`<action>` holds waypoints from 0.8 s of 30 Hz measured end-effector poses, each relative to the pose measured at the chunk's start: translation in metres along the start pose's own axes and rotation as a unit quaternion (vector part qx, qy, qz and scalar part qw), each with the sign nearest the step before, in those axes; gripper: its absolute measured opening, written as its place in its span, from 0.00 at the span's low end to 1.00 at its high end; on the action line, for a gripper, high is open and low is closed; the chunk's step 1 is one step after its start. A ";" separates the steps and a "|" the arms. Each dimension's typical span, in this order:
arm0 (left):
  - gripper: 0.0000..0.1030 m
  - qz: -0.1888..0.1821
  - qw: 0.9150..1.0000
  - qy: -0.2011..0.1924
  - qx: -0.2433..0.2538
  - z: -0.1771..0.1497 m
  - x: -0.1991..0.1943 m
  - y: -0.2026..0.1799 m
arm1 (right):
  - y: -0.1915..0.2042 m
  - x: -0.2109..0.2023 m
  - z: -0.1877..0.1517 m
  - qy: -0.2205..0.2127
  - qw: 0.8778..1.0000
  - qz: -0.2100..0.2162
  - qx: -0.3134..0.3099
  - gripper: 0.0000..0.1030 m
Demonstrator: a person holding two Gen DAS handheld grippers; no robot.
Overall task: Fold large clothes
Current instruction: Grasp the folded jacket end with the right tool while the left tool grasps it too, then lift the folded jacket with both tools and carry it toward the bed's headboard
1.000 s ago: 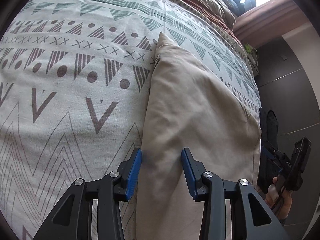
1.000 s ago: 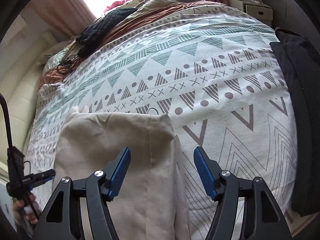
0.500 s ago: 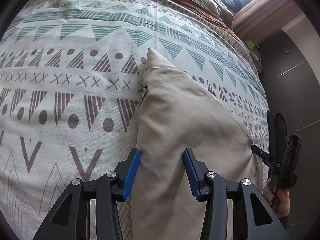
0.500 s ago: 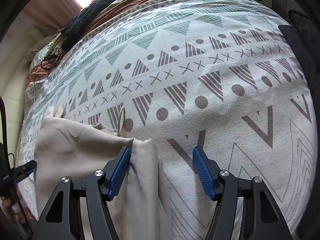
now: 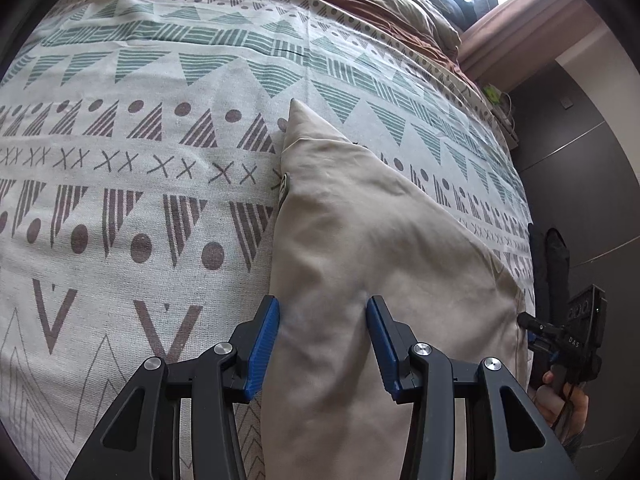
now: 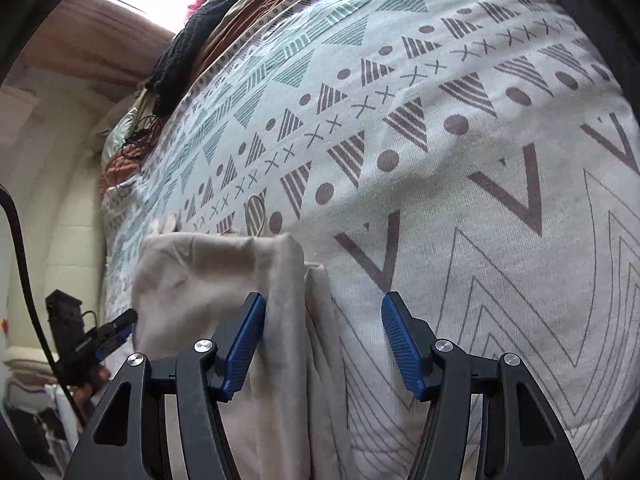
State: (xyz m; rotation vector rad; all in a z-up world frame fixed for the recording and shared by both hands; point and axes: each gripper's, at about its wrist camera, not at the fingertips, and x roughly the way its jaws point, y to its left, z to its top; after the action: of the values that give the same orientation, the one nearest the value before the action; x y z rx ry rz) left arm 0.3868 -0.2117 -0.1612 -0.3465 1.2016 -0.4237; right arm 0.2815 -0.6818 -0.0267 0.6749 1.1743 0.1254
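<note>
I hold both tongs over the beige garment [image 5: 360,264], which lies on the patterned bedspread [image 5: 120,208] near the bed's near edge, and I place everything else from that garment. It is already folded narrow, and its long axis runs from under my tongs away up the bed, ending in a point towards the heaped bedding [image 5: 380,4] at the far end. My left gripper [image 5: 323,344] sits right over its near part, jaws spread about halfway, with a raised ridge of the cloth between the blue pads; the left pad lies against the garment's left edge, but I would not call it a firm pinch. My right gripper [image 6: 323,344] stands over the garment's opposite long edge, and its jaws are closing: the left pad touches the cloth, a folded strip lies in the gap, and the right pad is still over bare bedspread beside it. So the cloth lies straight ahead of and beneath both tongs, one long edge to each hand, and neither hand is clearly nearer. I judge the coming move depends on gathering both edges evenly before carrying the near end along that axis. I see no containers here; only a black garment [image 6: 600,12] lies well off to the right.
</note>
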 end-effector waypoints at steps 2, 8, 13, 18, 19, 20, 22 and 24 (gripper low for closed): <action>0.45 0.000 1.000 0.002 0.003 -0.003 -0.002 0.000 | -0.004 -0.002 -0.006 0.014 1.000 0.023 -0.003 0.58; 0.45 -0.019 1.000 0.002 -0.018 -0.011 -0.002 0.011 | -0.011 0.007 -0.018 0.056 0.995 0.079 -0.008 0.60; 0.45 -0.021 1.000 0.005 -0.020 -0.010 -0.001 0.012 | -0.007 0.021 -0.013 0.063 0.991 0.117 0.007 0.60; 0.45 -0.018 1.000 0.009 -0.021 -0.006 0.004 0.013 | 0.008 0.040 -0.005 0.073 0.989 0.128 -0.002 0.60; 0.45 -0.020 0.999 0.010 -0.024 -0.005 0.006 0.014 | 0.011 0.043 -0.002 0.076 0.989 0.129 -0.004 0.60; 0.45 -0.021 0.999 0.011 -0.026 -0.003 0.008 0.015 | 0.013 0.046 0.000 0.078 0.988 0.131 -0.006 0.60; 0.45 -0.020 0.999 0.013 -0.030 0.001 0.012 0.015 | 0.016 0.050 0.004 0.083 0.987 0.135 -0.007 0.60; 0.45 -0.020 0.999 0.013 -0.034 0.004 0.016 0.015 | 0.017 0.055 0.009 0.089 0.986 0.139 -0.007 0.58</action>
State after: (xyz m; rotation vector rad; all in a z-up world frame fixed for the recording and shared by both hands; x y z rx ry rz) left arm 0.3975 -0.2063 -0.1806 -0.4243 1.2376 -0.4240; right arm 0.3161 -0.6483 -0.0599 0.8253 1.2443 0.4365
